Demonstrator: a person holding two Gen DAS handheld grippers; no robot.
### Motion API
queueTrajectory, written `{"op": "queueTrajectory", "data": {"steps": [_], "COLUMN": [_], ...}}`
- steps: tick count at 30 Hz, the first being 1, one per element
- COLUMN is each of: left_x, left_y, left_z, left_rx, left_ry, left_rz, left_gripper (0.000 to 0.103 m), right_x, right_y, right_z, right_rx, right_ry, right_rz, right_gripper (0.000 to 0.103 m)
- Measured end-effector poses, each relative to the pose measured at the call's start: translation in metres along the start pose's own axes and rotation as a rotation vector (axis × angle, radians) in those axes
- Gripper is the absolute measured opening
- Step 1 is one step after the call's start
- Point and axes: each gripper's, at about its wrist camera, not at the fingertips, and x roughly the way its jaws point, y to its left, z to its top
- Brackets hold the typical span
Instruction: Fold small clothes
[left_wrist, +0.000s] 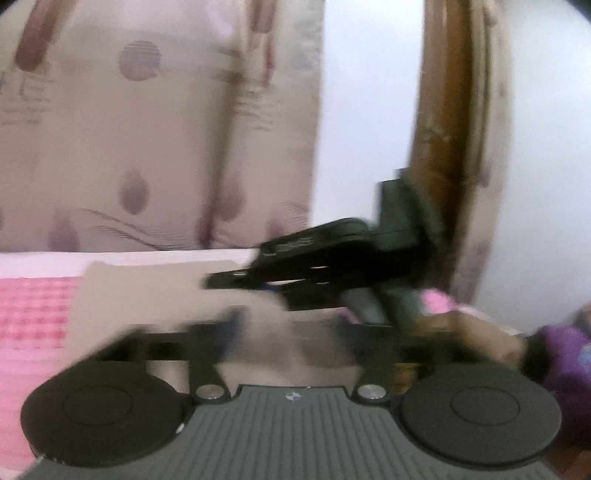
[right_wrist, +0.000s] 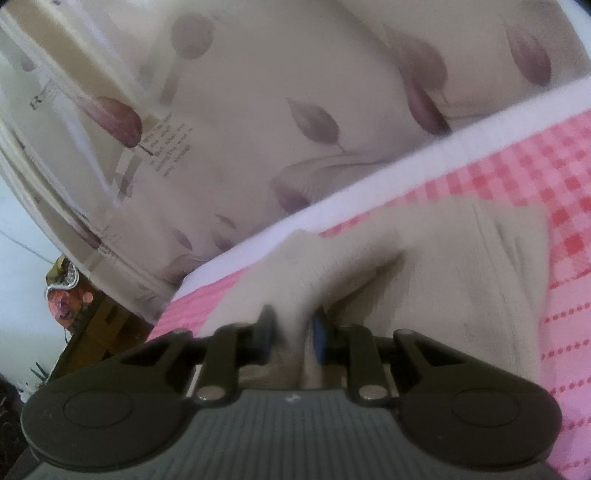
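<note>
pink checked sheet (right_wrist: 517, 192) lies under our beige cloth (right_wrist: 461, 266); right gripper (right_wrist: 291, 332) pinches its fold, left gripper (left_wrist: 288, 332) spread, holding nothing.

Printed lettering on the curtain (right_wrist: 258, 110), above and left of the right claw: large letters beginning "RE" at the far left edge, and a short block of small dark print beside a purple tulip motif, too blurred to read. In the left wrist view, faint lettering on the same fabric, upper left, is illegible.
</note>
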Motion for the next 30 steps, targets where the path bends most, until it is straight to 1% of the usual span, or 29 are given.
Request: {"op": "queueTrajectory", "data": {"steps": [1,2,3,4,5,6,7,8,9,10,12,14,15,18,20,21,22,23,24,25,27,28,30], "left_x": [0.002,0.006,0.014,0.024,0.035,0.045,0.052,0.059,0.064,0.068,0.075,0.082,0.083,0.073,0.064,0.056,0.047,0.037,0.026,0.016,0.002,-0.002,-0.001], "left_y": [0.002,0.005,0.01,0.014,0.017,0.018,0.018,0.018,0.016,0.01,-0.006,-0.023,-0.032,-0.039,-0.032,-0.025,-0.017,-0.011,-0.004,0.004,0.015,0.019,0.027], "left_z": [-0.003,-0.005,-0.007,-0.008,-0.009,-0.008,-0.006,-0.002,0.002,0.006,0.015,0.022,0.023,0.022,0.022,0.022,0.024,0.024,0.026,0.028,0.03,0.029,0.022], "left_rx": [0.01,0.006,-0.018,-0.063,-0.113,-0.147,-0.178,-0.216,-0.248,-0.262,-0.243,-0.244,-0.245,-0.291,-0.312,-0.336,-0.347,-0.344,-0.336,-0.32,-0.266,-0.225,-0.177], "left_ry": [0.002,0.024,0.068,0.116,0.157,0.18,0.191,0.189,0.187,0.185,0.176,0.184,0.186,0.189,0.2,0.196,0.179,0.159,0.133,0.101,0.059,0.051,0.067], "left_rz": [0.014,0.004,-0.022,-0.058,-0.087,-0.112,-0.134,-0.164,-0.202,-0.233,-0.281,-0.352,-0.377,-0.431,-0.436,-0.443,-0.424,-0.394,-0.361,-0.321,-0.234,-0.184,-0.135], "left_gripper": [0.08,0.078,0.062,0.038,0.029,0.017,0.015,0.015,0.011,0.01,0.01,0.01,0.0,0.0,0.0,0.008,0.022,0.031,0.047,0.059,0.067,0.069,0.069], "right_x": [0.0,-0.002,-0.004,-0.008,-0.013,-0.017,-0.021,-0.026,-0.032,-0.036,-0.046,-0.056,-0.06,-0.07,-0.073,-0.073,-0.073,-0.074,-0.074,-0.073,-0.068,-0.064,-0.063], "right_y": [-0.001,-0.001,0.0,0.0,0.002,0.005,0.007,0.009,0.01,0.01,0.011,0.011,0.008,-0.005,-0.019,-0.024,-0.03,-0.035,-0.04,-0.044,-0.049,-0.052,-0.059], "right_z": [-0.001,-0.002,-0.002,-0.002,-0.001,0.0,0.001,0.003,0.004,0.006,0.01,0.013,0.015,0.016,0.014,0.012,0.011,0.009,0.007,0.006,0.004,0.003,0.002], "right_rx": [0.008,0.016,0.023,0.032,0.038,0.034,0.032,0.028,0.02,0.018,0.013,-0.003,-0.004,0.004,0.024,0.033,0.034,0.039,0.045,0.04,0.024,0.013,0.031], "right_ry": [-0.006,-0.02,-0.037,-0.053,-0.069,-0.08,-0.085,-0.091,-0.099,-0.099,-0.111,-0.125,-0.131,-0.139,-0.129,-0.123,-0.118,-0.118,-0.116,-0.109,-0.087,-0.07,-0.066], "right_rz": [0.004,0.009,0.02,0.034,0.047,0.051,0.061,0.065,0.06,0.062,0.055,0.039,0.027,-0.008,-0.035,-0.052,-0.067,-0.082,-0.094,-0.106,-0.138,-0.164,-0.157], "right_gripper": [0.021,0.021,0.021,0.021,0.021,0.021,0.021,0.021,0.021,0.021,0.021,0.021,0.021,0.021,0.021,0.021,0.021,0.021,0.02,0.021,0.02,0.02,0.02]}}
